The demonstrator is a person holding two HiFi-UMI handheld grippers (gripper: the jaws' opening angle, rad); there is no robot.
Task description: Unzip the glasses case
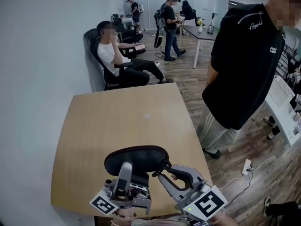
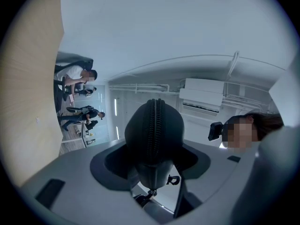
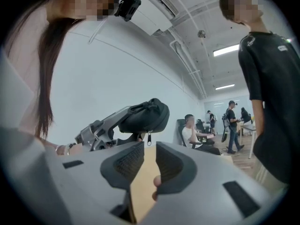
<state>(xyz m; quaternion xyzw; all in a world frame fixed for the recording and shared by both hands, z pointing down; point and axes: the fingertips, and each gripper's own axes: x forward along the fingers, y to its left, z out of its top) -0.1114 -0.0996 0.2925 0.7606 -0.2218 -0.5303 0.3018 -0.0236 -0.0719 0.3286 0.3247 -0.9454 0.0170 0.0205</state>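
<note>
The left gripper's (image 2: 152, 161) jaws clamp the black glasses case (image 2: 154, 125) above the desk's (image 1: 117, 121) near edge. The right gripper's (image 3: 146, 162) jaws stand slightly apart and empty, near the case. The left jaws hide the case's sides.

No legible text or labels.

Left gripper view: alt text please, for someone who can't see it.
A black glasses case is clamped between the jaws of the left tool, its closed zipper facing the camera and the zipper pull at its near end. A wooden table fills the left edge.
</note>
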